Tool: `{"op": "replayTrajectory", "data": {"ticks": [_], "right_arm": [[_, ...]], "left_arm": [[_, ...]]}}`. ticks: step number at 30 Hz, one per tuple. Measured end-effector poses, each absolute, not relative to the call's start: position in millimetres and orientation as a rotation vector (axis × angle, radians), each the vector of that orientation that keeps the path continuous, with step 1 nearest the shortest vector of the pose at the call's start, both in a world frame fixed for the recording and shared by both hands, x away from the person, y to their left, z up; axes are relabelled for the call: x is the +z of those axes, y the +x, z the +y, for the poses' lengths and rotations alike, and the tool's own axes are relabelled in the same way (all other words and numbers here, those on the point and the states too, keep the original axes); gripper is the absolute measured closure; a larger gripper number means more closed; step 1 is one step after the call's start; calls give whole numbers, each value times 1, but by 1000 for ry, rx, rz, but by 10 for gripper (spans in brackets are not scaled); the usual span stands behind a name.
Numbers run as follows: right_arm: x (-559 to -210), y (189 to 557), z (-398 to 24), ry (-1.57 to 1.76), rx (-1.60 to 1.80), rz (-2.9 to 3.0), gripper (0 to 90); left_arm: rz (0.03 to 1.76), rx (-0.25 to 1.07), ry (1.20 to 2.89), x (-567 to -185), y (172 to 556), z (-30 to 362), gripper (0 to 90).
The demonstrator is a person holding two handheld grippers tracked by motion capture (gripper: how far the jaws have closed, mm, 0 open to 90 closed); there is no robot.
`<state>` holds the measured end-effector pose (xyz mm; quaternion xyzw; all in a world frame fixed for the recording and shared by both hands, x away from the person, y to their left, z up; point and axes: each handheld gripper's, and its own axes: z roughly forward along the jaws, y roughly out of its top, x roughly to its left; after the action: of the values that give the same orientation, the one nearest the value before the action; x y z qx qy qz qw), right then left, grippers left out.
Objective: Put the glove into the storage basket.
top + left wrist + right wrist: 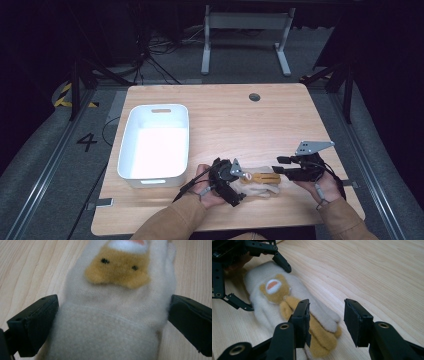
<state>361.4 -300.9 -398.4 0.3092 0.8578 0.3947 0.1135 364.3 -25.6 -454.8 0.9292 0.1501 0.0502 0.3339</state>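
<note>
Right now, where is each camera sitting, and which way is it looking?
High view: above the person's side, looking forward and down at the table, white tub, both hands and sleeves.
Left gripper view: on the left gripper, looking along its open jaws, which straddle the fluffy mitten.
Right gripper view: on the right gripper, looking over open jaws toward the left gripper.
All three share the mitten.

We hold both claws low near the counter's front edge, forearms coming in from the bottom. Our left claw [239, 186] points right with its jaws spread wide and nothing pinched between them. Our right claw [281, 165] points left toward it, jaws also apart, wrist level, the two tips close together.
</note>
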Motion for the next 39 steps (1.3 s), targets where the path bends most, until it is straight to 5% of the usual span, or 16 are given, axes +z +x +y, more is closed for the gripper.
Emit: {"op": "replayTrajectory", "data": {"ticks": [28, 39], "right_arm": [[-400, 362, -301, 917, 1175, 2517, 544], [-399, 361, -302, 910, 1185, 2505, 535]], "left_arm": [[414, 115, 2531, -457, 367, -37, 123], [430, 128, 2526, -450, 364, -35, 516]]}}
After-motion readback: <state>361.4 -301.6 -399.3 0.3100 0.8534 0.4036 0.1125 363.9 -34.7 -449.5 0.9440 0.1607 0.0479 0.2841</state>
